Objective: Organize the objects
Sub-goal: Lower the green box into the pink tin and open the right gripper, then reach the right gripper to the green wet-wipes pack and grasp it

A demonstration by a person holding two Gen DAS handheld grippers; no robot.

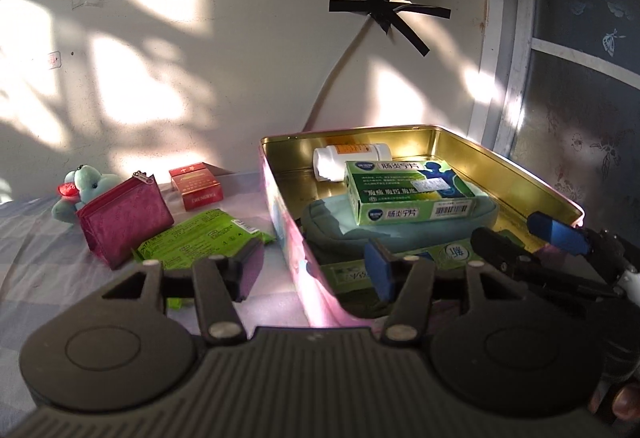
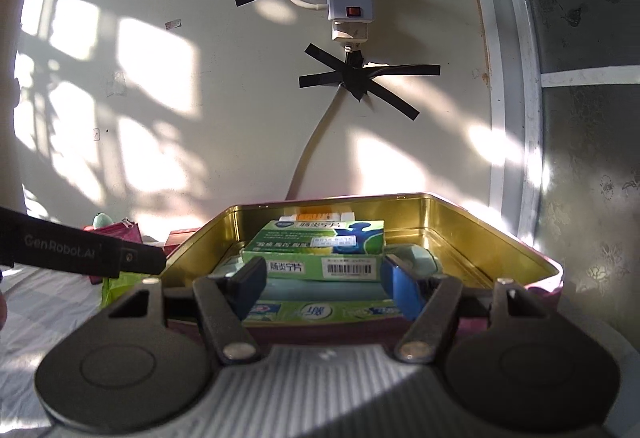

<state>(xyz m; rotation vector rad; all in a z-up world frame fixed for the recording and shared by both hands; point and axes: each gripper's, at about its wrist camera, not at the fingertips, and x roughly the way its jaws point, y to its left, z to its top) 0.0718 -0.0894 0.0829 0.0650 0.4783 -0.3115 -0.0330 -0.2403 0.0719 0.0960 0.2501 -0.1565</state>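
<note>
Sunlit wall behind, the checked bed holds a red purse [image 1: 120, 222], likely soft and light, best pinched at its top edge, well left of the tin [image 1: 460, 141], while each hand-held gripper [image 1: 316, 266] [image 2: 326, 288] gapes empty.

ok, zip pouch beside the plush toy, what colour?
Magenta-pink zip pouch, clearest in the left wrist view.

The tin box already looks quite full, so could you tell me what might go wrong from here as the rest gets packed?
The green medicine box sits stacked on a teal pouch in the tin box; adding more could topple it. The left gripper straddles the tin's near wall and may nudge it. The red purse stands propped against a plush toy, so grasping either could tip the other.
</note>
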